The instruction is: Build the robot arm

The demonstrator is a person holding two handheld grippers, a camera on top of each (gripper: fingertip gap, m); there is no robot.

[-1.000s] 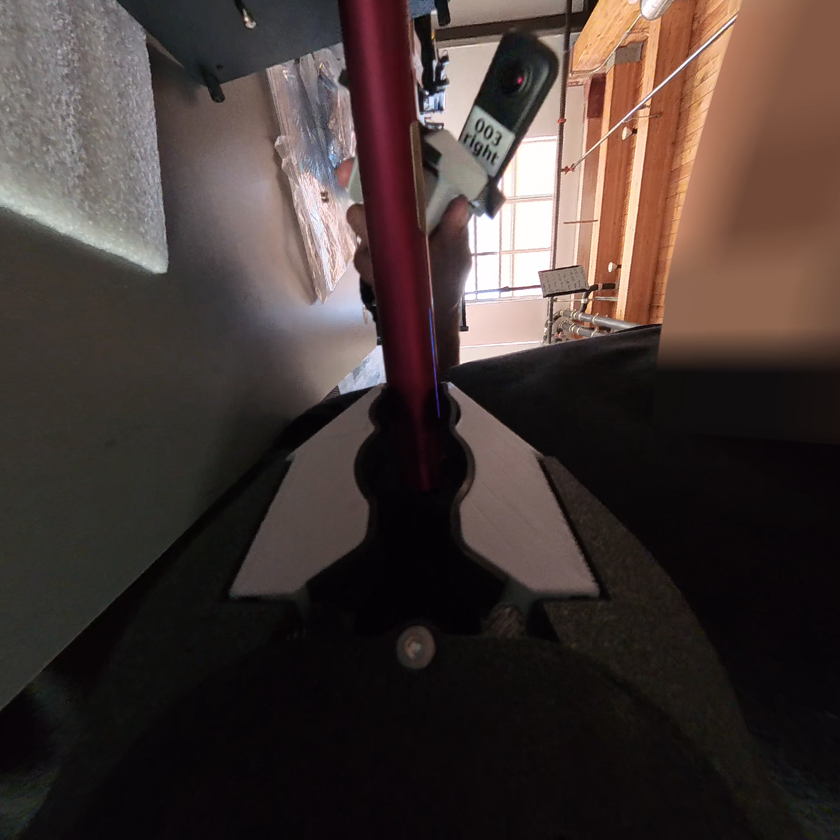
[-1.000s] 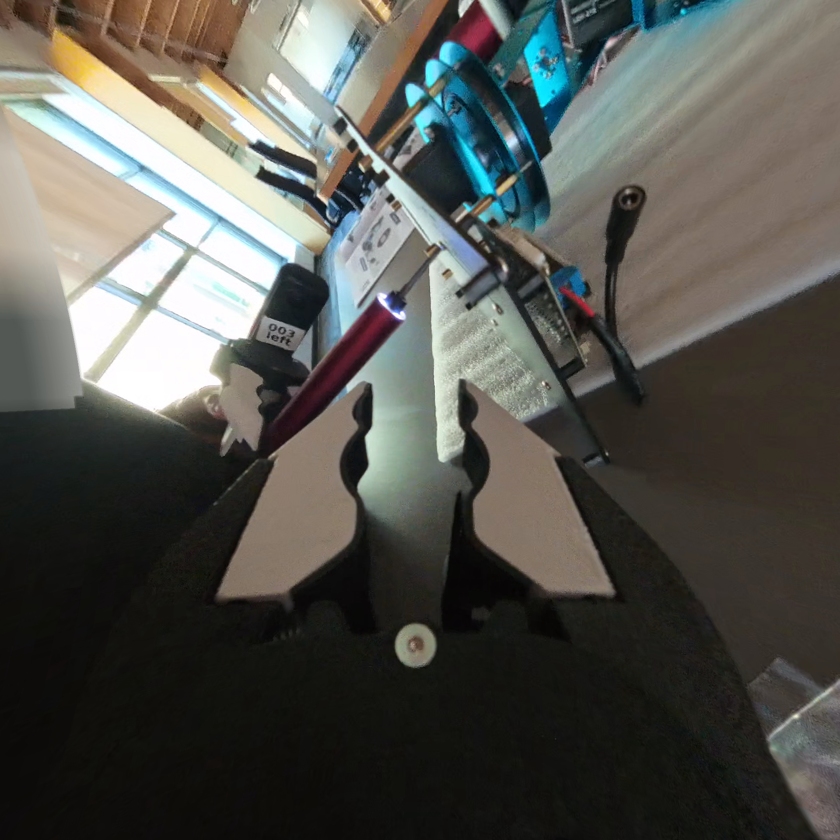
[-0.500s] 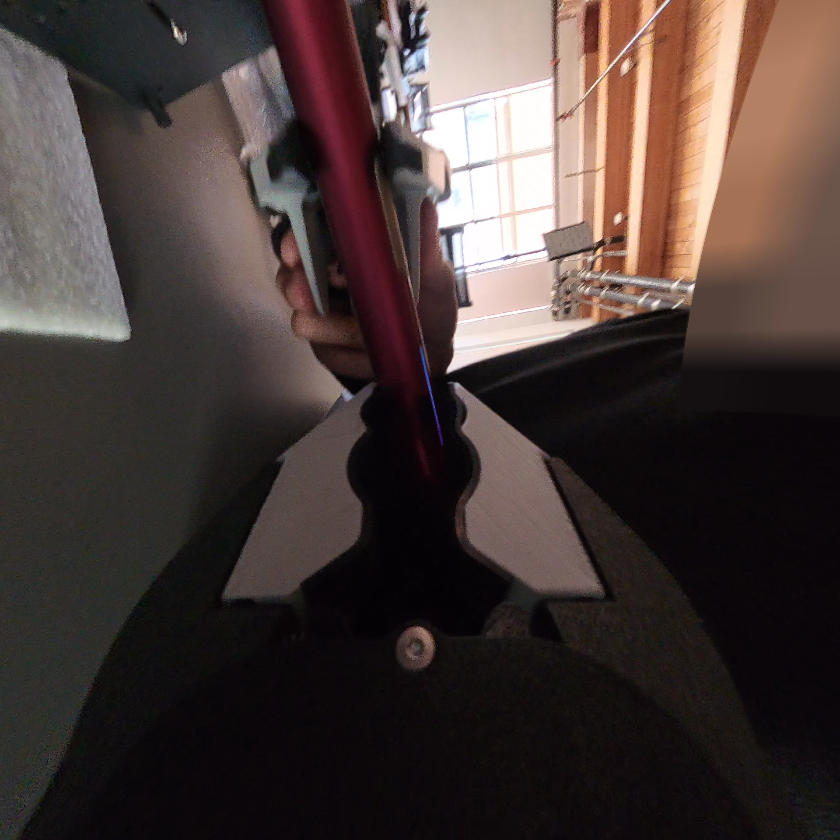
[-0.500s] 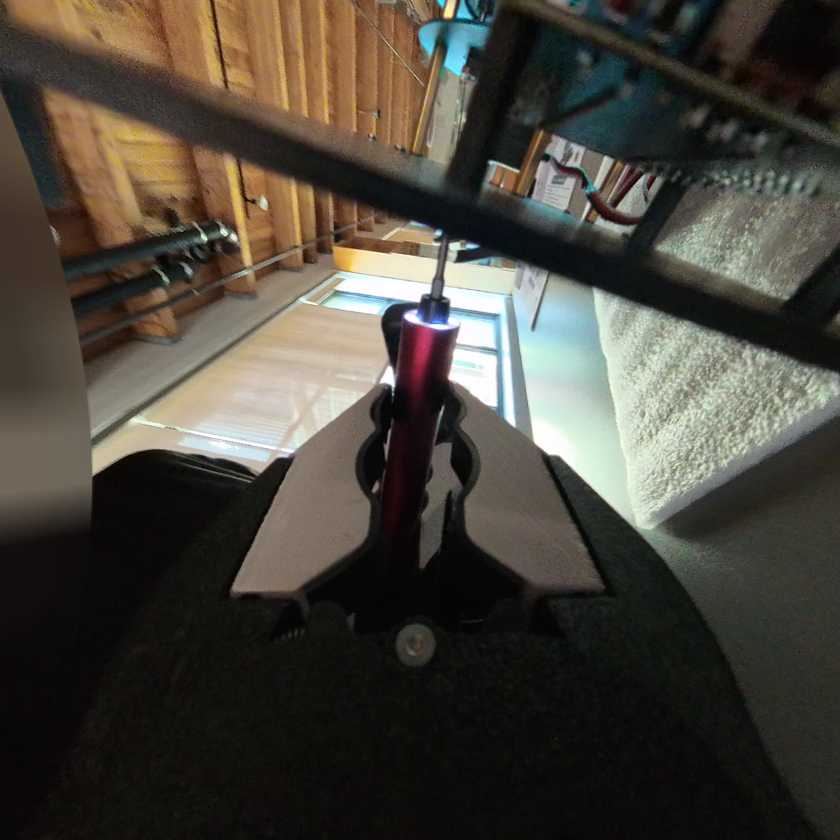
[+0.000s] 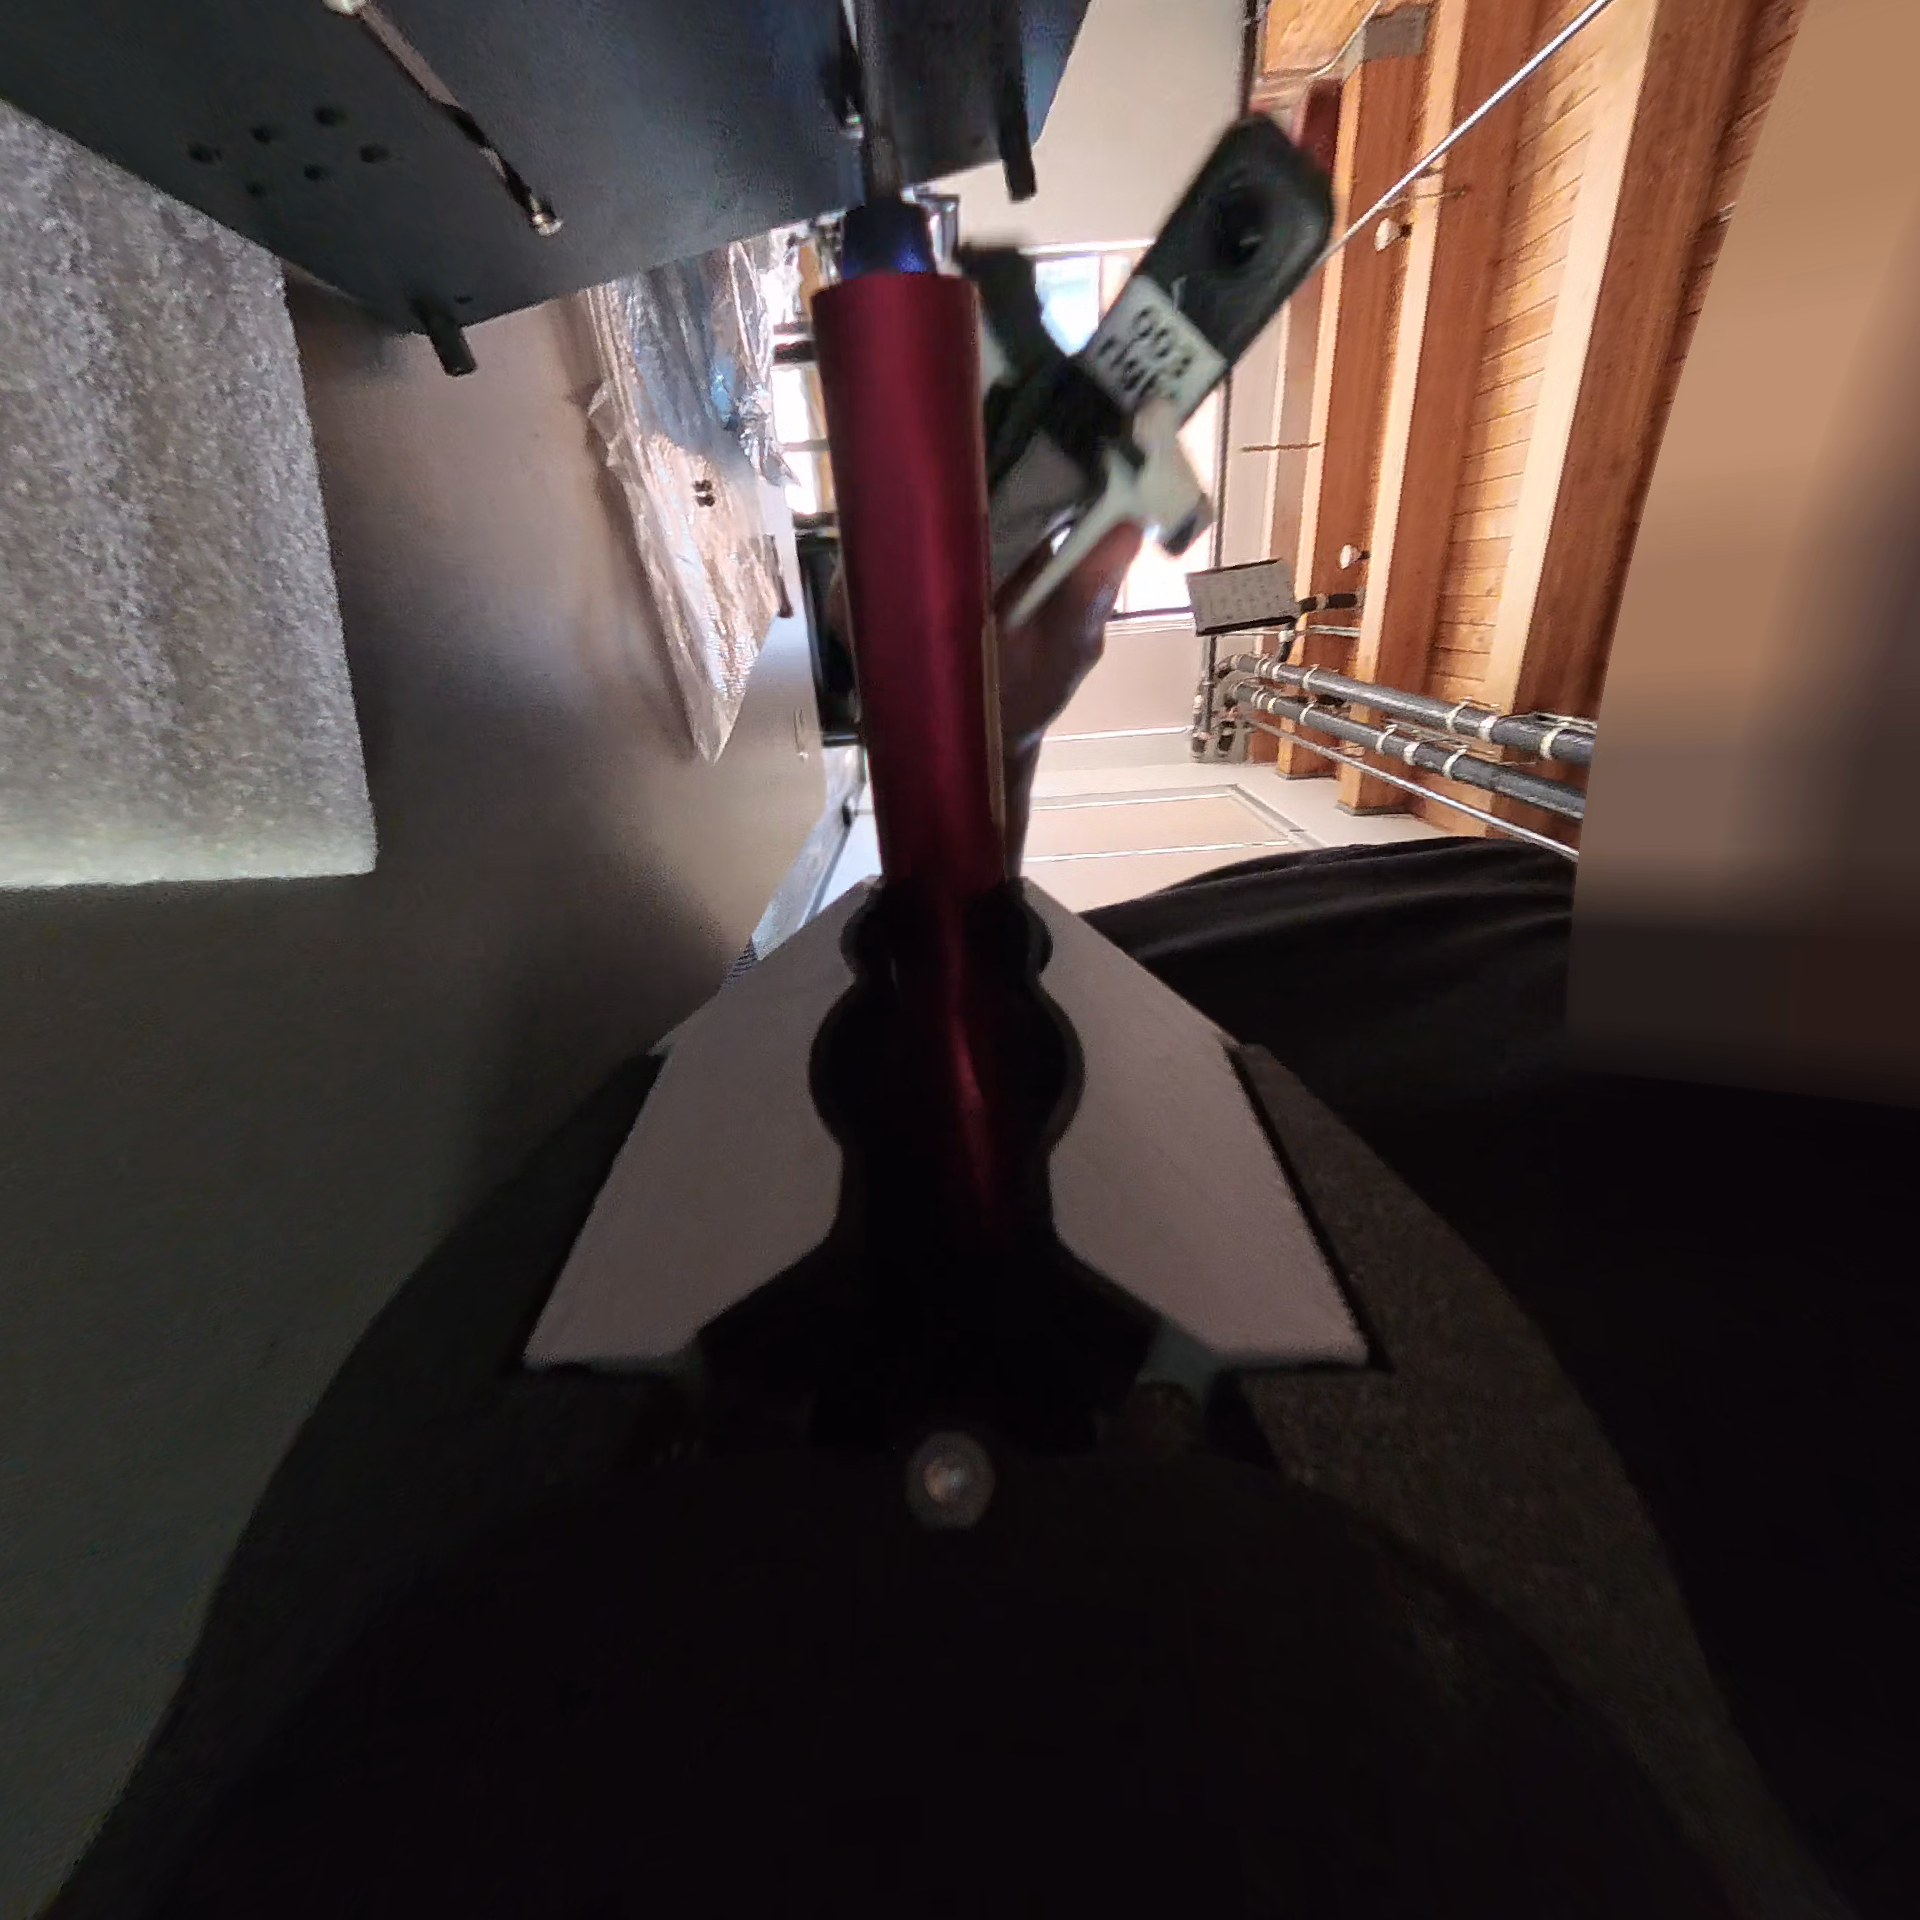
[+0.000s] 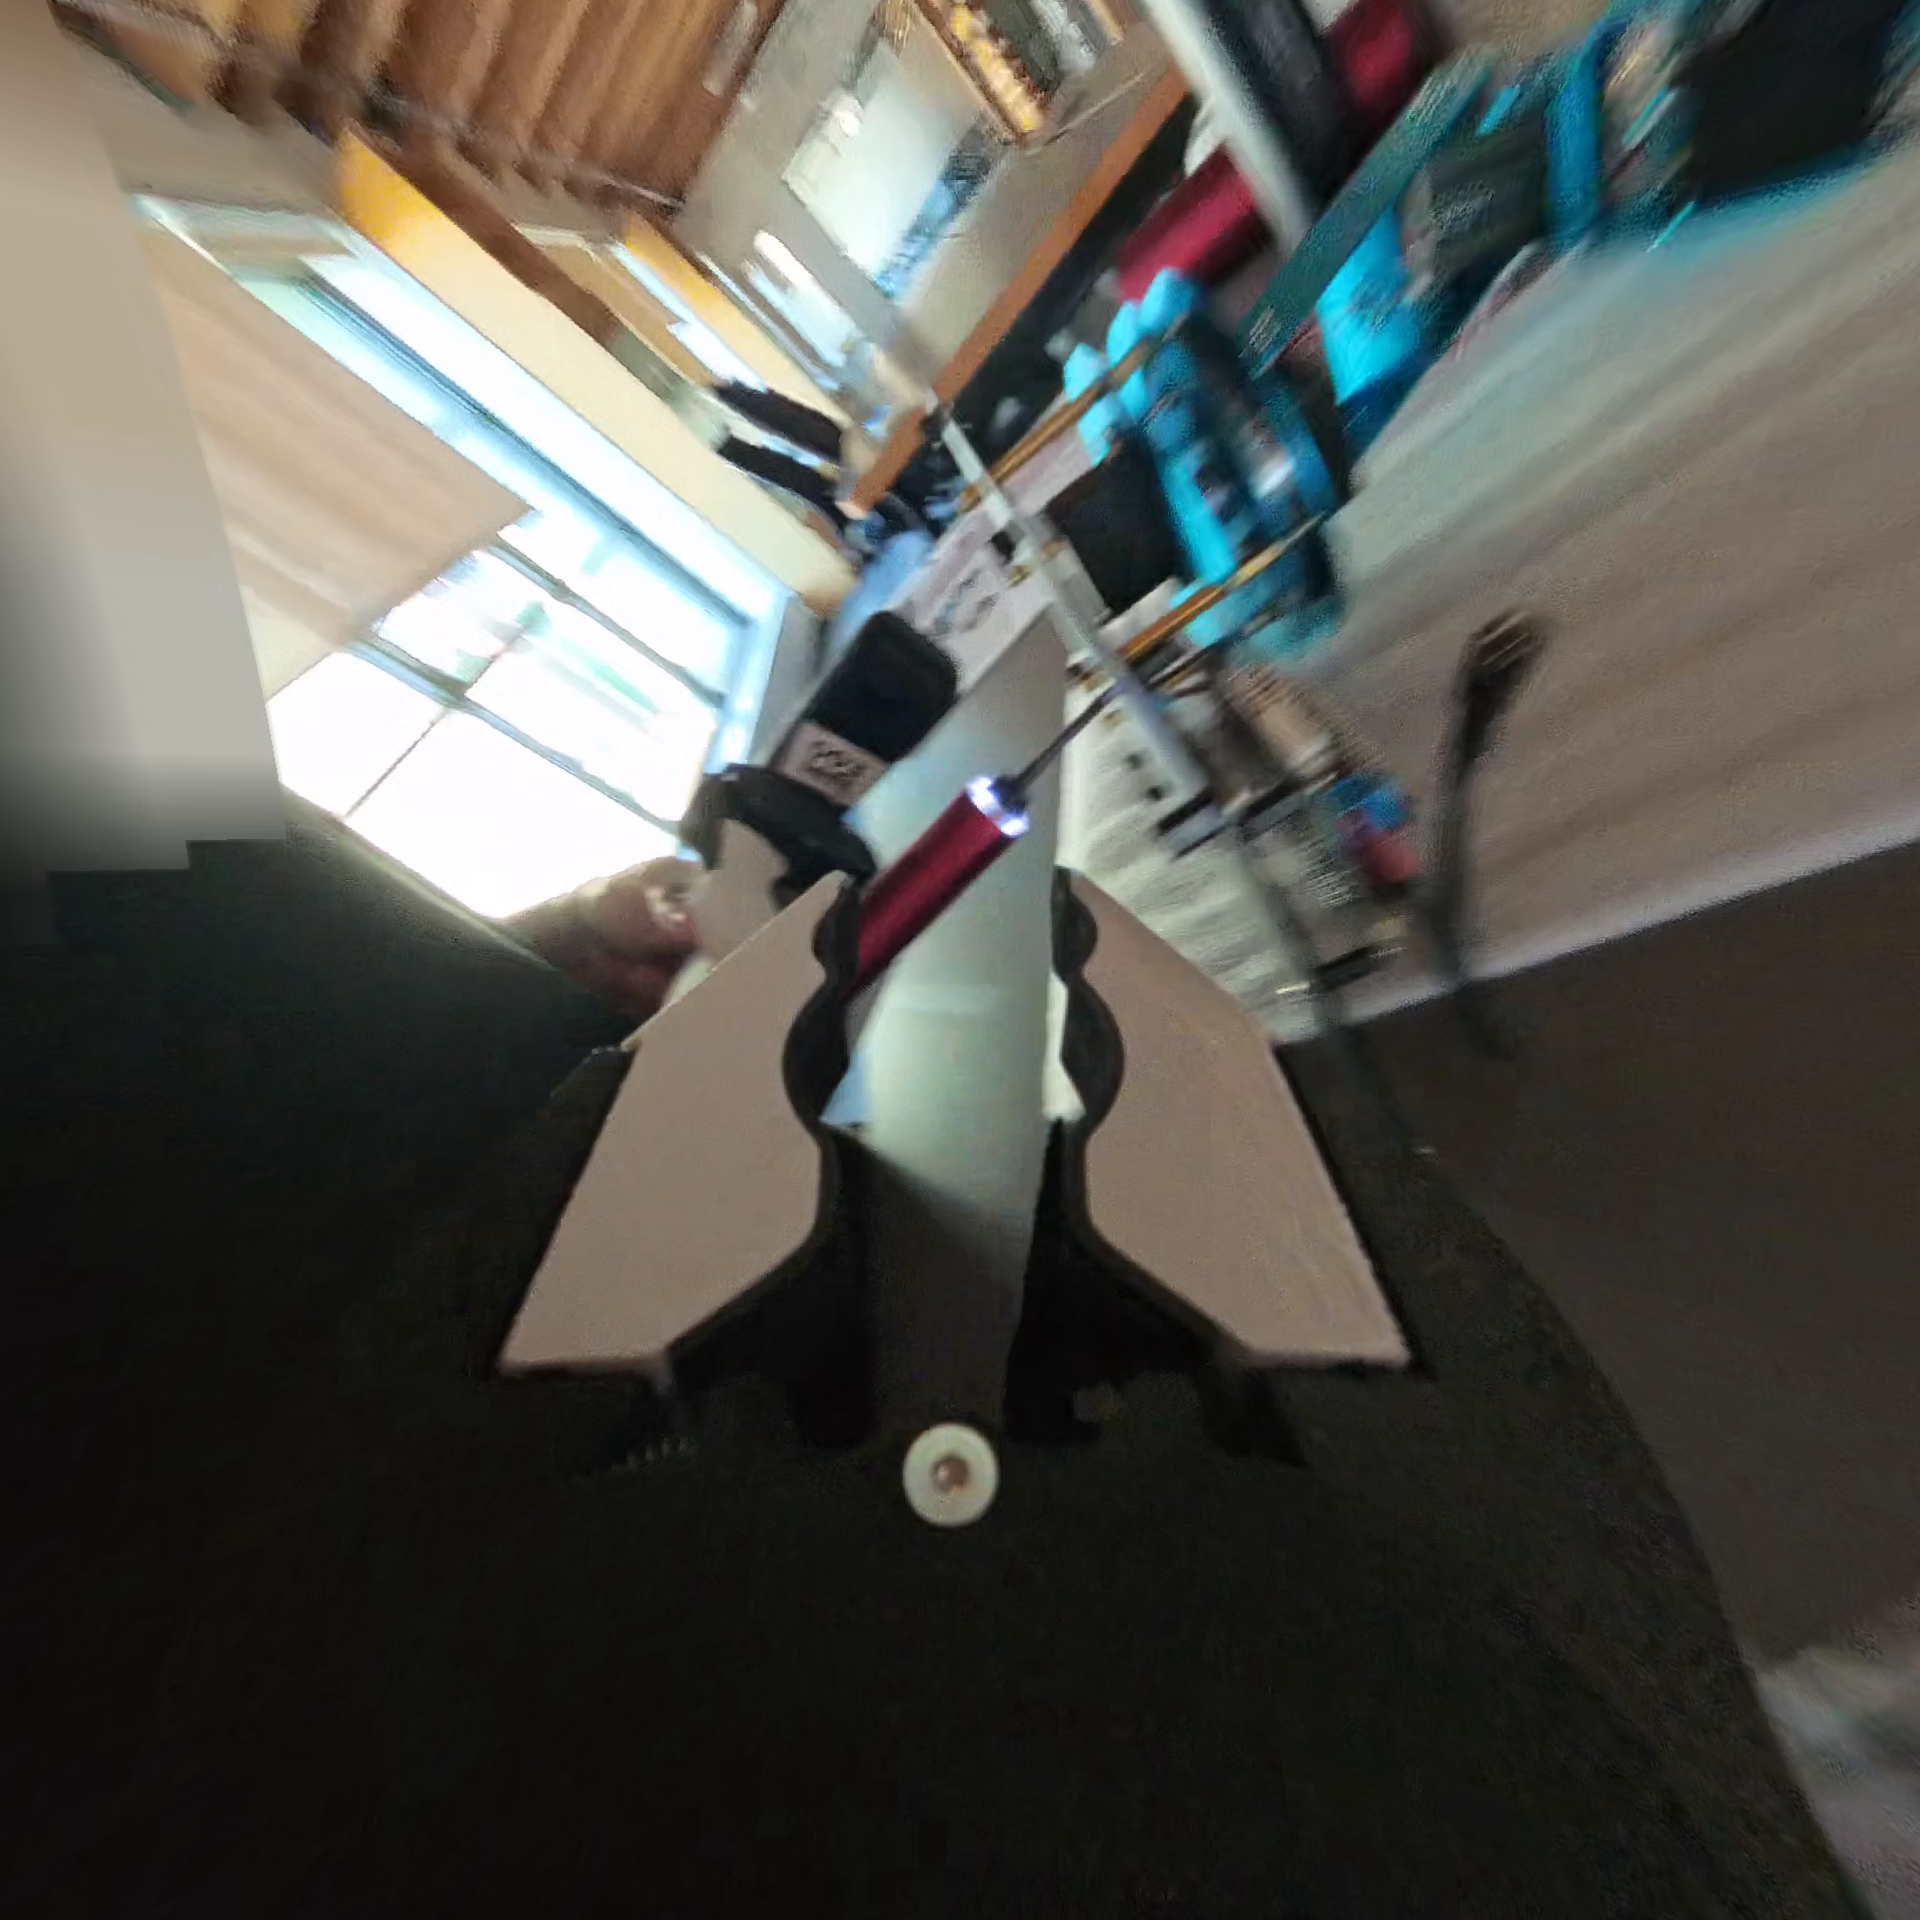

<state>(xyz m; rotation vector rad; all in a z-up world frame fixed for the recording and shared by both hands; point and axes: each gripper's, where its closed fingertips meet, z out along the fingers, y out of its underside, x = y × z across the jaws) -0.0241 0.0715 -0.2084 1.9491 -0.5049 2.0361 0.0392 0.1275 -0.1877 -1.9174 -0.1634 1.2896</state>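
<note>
Daylight floods in from far windows (image 6: pixel 540 727), blowing them out to white. Near foregrounds sit in deep shadow. The right wrist view is heavily motion-blurred.

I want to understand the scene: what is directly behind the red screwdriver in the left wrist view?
Behind the red screwdriver shows the right gripper, blurred, in a hand, and a bright window. The screwdriver covers the rest of that gripper.

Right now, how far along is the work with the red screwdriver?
Done: the left gripper is shut on the red screwdriver. In hand: its lit end points up at the dark metal plate, with the bit at the underside. The right gripper is open, empty and apart from the tool. Left: I cannot tell; no screw shows at the bit.
</note>
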